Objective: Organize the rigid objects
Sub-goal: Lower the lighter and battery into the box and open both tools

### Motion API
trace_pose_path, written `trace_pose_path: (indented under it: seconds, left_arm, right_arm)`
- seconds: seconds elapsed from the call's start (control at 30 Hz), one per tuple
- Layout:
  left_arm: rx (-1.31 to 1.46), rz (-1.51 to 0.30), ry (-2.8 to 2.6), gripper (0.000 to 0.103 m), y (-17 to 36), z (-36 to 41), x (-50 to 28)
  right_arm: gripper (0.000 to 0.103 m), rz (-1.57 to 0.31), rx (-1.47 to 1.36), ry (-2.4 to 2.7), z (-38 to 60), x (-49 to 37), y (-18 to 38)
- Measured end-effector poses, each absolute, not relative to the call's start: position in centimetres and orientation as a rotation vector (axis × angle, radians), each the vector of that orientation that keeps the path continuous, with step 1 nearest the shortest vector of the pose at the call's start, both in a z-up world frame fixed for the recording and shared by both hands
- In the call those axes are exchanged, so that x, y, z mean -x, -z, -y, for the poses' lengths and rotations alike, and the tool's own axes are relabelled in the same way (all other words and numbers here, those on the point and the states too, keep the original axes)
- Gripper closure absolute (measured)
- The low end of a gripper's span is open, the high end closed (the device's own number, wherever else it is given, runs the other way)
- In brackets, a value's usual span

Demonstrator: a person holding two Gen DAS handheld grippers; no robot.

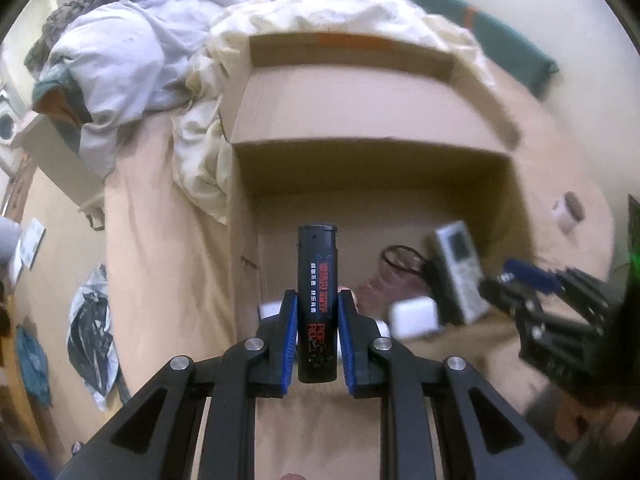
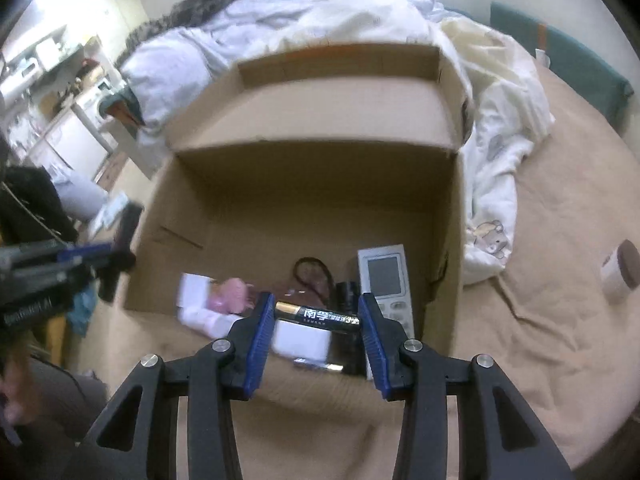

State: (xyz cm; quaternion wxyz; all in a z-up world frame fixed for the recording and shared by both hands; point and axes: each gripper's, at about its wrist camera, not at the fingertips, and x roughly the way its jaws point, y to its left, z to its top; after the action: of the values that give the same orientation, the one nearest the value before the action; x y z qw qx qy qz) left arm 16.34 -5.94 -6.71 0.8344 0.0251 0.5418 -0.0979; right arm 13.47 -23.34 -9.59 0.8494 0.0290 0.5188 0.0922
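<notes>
An open cardboard box (image 1: 360,168) (image 2: 312,184) lies on a bed with a tan sheet. My left gripper (image 1: 318,316) is shut on a black lighter (image 1: 317,280) with red print, held upright over the box's near edge. My right gripper (image 2: 316,316) is shut on a black and gold battery (image 2: 316,315), held crosswise between the blue pads. Inside the box lie a grey remote control (image 1: 456,268) (image 2: 386,280), a white block (image 1: 412,316) (image 2: 302,340), a glass with a dark rim (image 1: 400,260) and a pink item (image 2: 230,292). The right gripper also shows at the right of the left wrist view (image 1: 520,280).
Crumpled white and pale blue bedding (image 1: 132,60) (image 2: 492,128) is piled behind and beside the box. A small white jar with a brown lid (image 1: 568,210) (image 2: 620,268) stands on the sheet to the right. A teal headboard pad (image 1: 500,40) lines the far right. Floor clutter (image 1: 92,320) lies left of the bed.
</notes>
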Motion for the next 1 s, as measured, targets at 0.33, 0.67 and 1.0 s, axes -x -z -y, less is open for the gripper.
trace_pose_path:
  seconds: [0.33,0.67,1.0]
  left_arm:
    - [-0.048,-1.263,0.180,0.086,13.1,5.8,-17.5]
    - [-0.150,-1.240,0.160,0.086,13.4,6.7,-17.6]
    - [-0.197,-1.202,0.193,0.034,11.6,7.9,-16.1]
  right_arm:
    - [0.058,-1.222,-0.088,-0.239,23.0,-14.3,12.9]
    - [0.058,-1.227,-0.063,-0.227,22.6,-14.4,13.0]
    - [0.029,-1.149,-0.154,-0.248,23.4,-14.8,10.6]
